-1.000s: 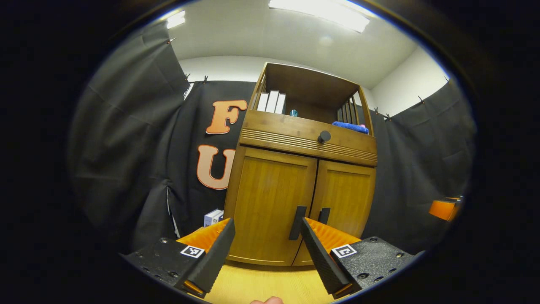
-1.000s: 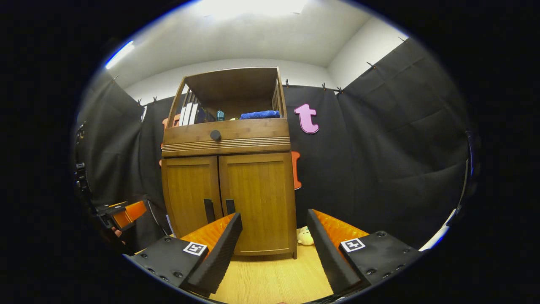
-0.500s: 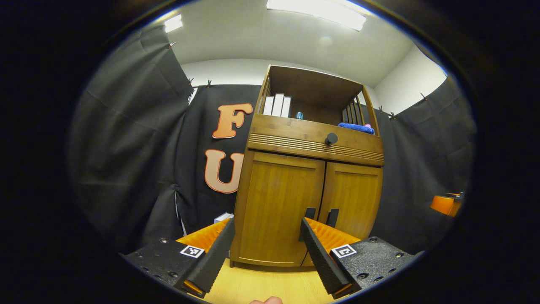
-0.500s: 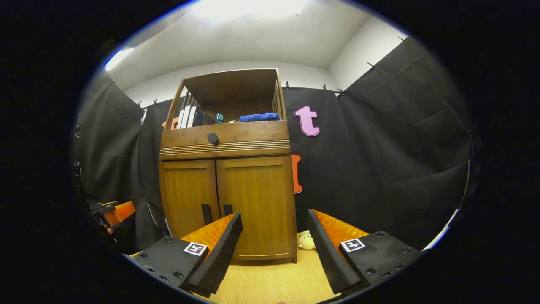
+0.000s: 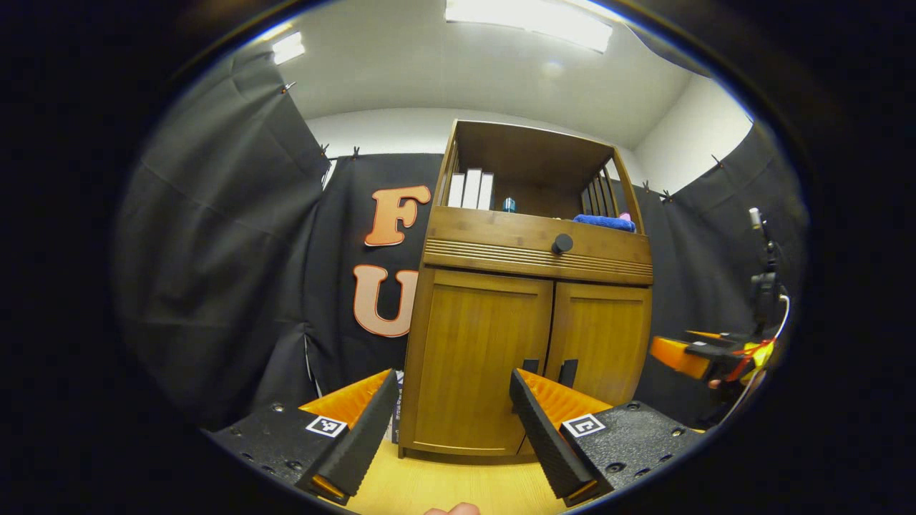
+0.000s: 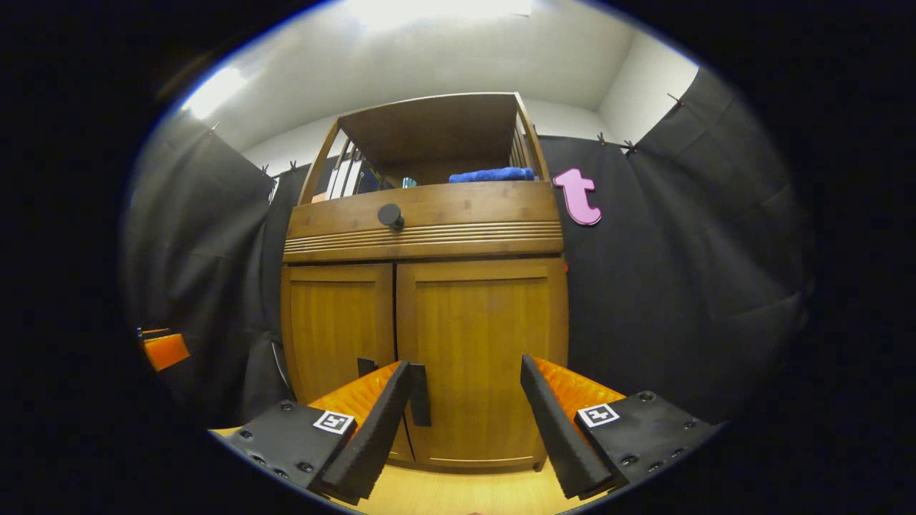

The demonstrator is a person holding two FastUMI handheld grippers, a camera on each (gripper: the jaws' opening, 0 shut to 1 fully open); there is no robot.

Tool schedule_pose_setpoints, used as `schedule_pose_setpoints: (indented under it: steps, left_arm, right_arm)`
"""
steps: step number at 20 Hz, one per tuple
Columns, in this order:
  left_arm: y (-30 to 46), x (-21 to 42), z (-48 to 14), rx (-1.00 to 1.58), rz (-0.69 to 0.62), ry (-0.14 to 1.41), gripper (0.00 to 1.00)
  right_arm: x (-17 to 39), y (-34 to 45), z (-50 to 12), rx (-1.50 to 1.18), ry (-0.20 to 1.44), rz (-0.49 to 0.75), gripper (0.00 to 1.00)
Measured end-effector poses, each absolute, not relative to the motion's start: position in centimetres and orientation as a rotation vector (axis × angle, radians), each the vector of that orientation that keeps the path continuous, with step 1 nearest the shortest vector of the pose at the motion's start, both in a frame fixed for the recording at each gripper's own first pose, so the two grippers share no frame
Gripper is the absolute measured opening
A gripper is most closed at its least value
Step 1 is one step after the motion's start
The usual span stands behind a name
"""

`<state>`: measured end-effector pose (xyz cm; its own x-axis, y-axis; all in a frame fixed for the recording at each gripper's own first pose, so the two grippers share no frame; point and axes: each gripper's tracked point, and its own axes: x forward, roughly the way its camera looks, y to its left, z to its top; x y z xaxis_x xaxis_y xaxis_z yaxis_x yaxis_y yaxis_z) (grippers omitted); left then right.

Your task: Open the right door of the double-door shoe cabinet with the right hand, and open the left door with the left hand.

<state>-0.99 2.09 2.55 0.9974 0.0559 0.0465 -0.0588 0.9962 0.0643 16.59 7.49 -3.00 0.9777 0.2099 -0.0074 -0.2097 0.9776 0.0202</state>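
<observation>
Both doors of the shoe cabinet (image 5: 526, 336) shut flush, meeting at a thin centre seam. Left door (image 5: 476, 357) and right door (image 5: 601, 343) closed edge to edge, in the left gripper view. Two dark upright handles just either side of that seam, low on the doors: left door handle (image 5: 529, 366), right door handle (image 5: 567, 373).

Left gripper (image 5: 451, 408) spread wide, holding nothing, short of the cabinet front and pointed at the left door. Bare wooden floor (image 5: 444, 490) between fingers and cabinet base. Left door handle partly hidden behind one finger.

Over in the right gripper view: right gripper (image 6: 465, 397) also spread wide, nothing between its fingers, lined up on the right door (image 6: 483, 357). Right door handle (image 6: 420, 395) just beside the tip of the left-hand finger; touching or not, cannot tell. Left door (image 6: 336, 329) closed beyond it. Open floor (image 6: 472, 493) below.

Right gripper (image 5: 690, 355) also seen far right in the left gripper view, near the cabinet's right edge; left gripper (image 6: 163, 349) at far left of the right gripper view, well apart from the cabinet's side.

Above the doors, a drawer front with a round knob (image 6: 391, 214). Higher still, an open shelf with books (image 5: 470, 189) and a blue cloth (image 6: 492, 174). Black cloth wall (image 6: 665, 272) close behind on the right.
</observation>
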Motion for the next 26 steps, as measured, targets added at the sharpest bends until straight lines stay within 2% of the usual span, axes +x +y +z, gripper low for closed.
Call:
schedule_pose_setpoints:
  steps: [3, 4, 5, 6, 7, 8, 9, 10, 11, 13, 14, 15, 16, 18, 19, 21, 22, 23, 24, 26]
  left_arm:
    - [2.1, -1.1, 2.7, 0.063, 0.054, -0.040, 0.92]
    - [2.3, -1.3, 2.8, 0.068, 0.058, -0.041, 0.95]
    - [2.5, -1.3, 2.9, 0.074, 0.063, -0.044, 0.95]
    - [2.9, -1.4, 2.9, 0.083, 0.070, -0.047, 0.94]
    - [3.1, -1.6, 2.9, 0.093, 0.078, -0.047, 0.98]
    - [3.5, -1.7, 2.9, 0.102, 0.085, -0.048, 0.95]
    - [3.7, -1.8, 2.8, 0.109, 0.090, -0.048, 0.98]
    - [3.9, -2.0, 2.6, 0.110, 0.090, -0.044, 0.91]
    - [3.8, -2.0, 2.3, 0.104, 0.084, -0.037, 0.91]
    - [3.6, -2.3, 1.7, 0.071, 0.070, -0.019, 0.94]
    - [3.5, -2.4, 1.5, 0.060, 0.064, -0.013, 0.94]
    - [3.5, -2.5, 1.5, 0.059, 0.063, -0.011, 0.92]
    - [3.5, -2.6, 1.6, 0.065, 0.066, -0.013, 0.95]
    - [3.4, -2.7, 1.7, 0.075, 0.064, -0.019, 0.92]
    - [3.1, -2.7, 1.5, 0.076, 0.059, -0.019, 0.92]
    - [2.7, -2.8, 1.1, 0.066, 0.047, -0.014, 0.95]
    - [2.6, -2.9, 0.9, 0.055, 0.043, -0.008, 0.92]
    - [2.5, -3.0, 0.7, 0.039, 0.040, -0.003, 0.92]
    - [2.2, -3.2, 0.3, 0.021, 0.036, 0.003, 0.94]
    - [1.9, -3.4, -0.4, -0.012, 0.029, 0.020, 0.92]
  right_arm:
    - [20.7, 10.4, -6.2, 0.041, 0.065, 0.244, 0.98]
    - [22.0, 11.1, -7.2, 0.042, 0.085, 0.247, 0.98]
    - [23.4, 12.0, -8.6, 0.044, 0.113, 0.244, 0.90]
    - [24.7, 12.7, -9.9, 0.048, 0.145, 0.243, 0.90]
    - [25.8, 13.4, -11.3, 0.050, 0.174, 0.252, 0.98]
    - [26.7, 14.1, -12.3, 0.048, 0.194, 0.257, 0.98]
    - [27.4, 14.6, -13.4, 0.042, 0.208, 0.254, 0.98]
    - [28.3, 15.1, -14.0, 0.037, 0.210, 0.248, 0.89]
    - [29.0, 15.3, -14.3, 0.034, 0.209, 0.236, 1.00]
    - [30.4, 15.7, -14.8, 0.018, 0.199, 0.215, 0.98]
    - [30.9, 15.7, -15.3, 0.006, 0.198, 0.197, 0.90]
    - [31.3, 15.6, -15.9, -0.004, 0.205, 0.182, 0.98]
    - [31.8, 15.6, -16.4, -0.010, 0.213, 0.171, 0.88]
    - [32.6, 15.8, -17.3, -0.004, 0.227, 0.164, 0.77]
    - [33.0, 15.7, -17.6, 0.003, 0.235, 0.158, 0.82]
    - [33.4, 16.0, -17.8, 0.041, 0.223, 0.174, 0.79]
    - [33.3, 16.0, -18.1, 0.043, 0.221, 0.171, 0.76]
    - [33.1, 16.0, -17.9, 0.039, 0.215, 0.173, 0.66]
    - [33.0, 16.5, -17.7, 0.050, 0.209, 0.197, 0.65]
    - [33.1, 16.8, -18.2, 0.029, 0.241, 0.208, 0.54]
